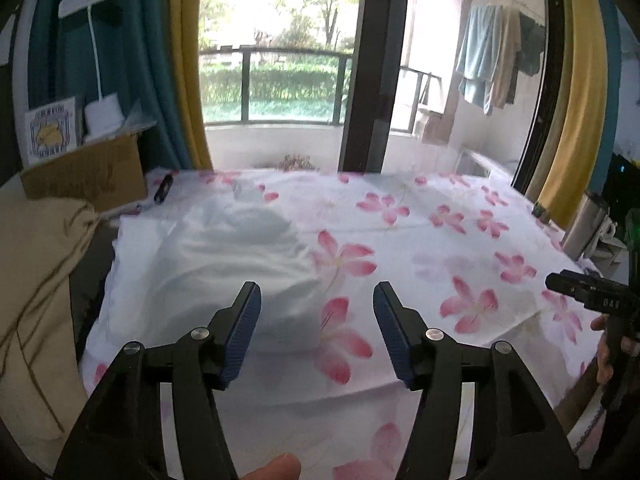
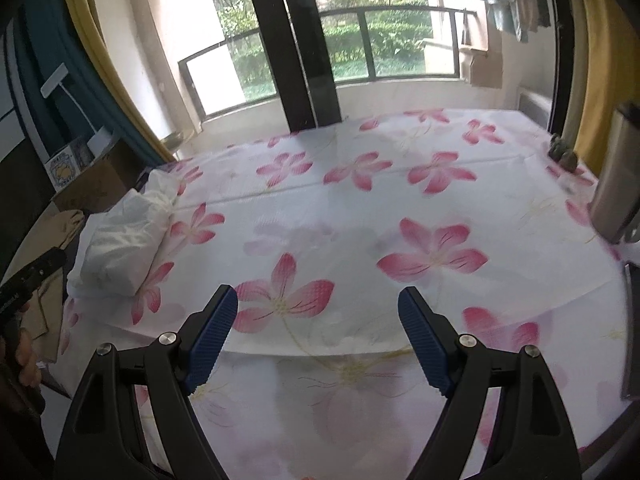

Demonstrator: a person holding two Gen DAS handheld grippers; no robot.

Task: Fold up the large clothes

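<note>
A white garment (image 1: 236, 264) lies folded in a thick bundle on the left part of a table covered by a white cloth with pink flowers (image 1: 440, 240). It also shows in the right wrist view (image 2: 124, 236) at the table's left edge. My left gripper (image 1: 316, 300) is open and empty, just above the bundle's near right corner. My right gripper (image 2: 318, 304) is open and empty, above the near edge of the flowered cloth (image 2: 400, 200), well right of the bundle. The right gripper's body shows at the right edge of the left wrist view (image 1: 588, 290).
A cardboard box (image 1: 88, 172) stands at the table's back left, with a beige fabric pile (image 1: 36, 280) beside it. A dark pen-like object (image 1: 162, 188) lies near the box. A metal flask (image 2: 618, 184) stands at the right edge. Window and curtains are behind.
</note>
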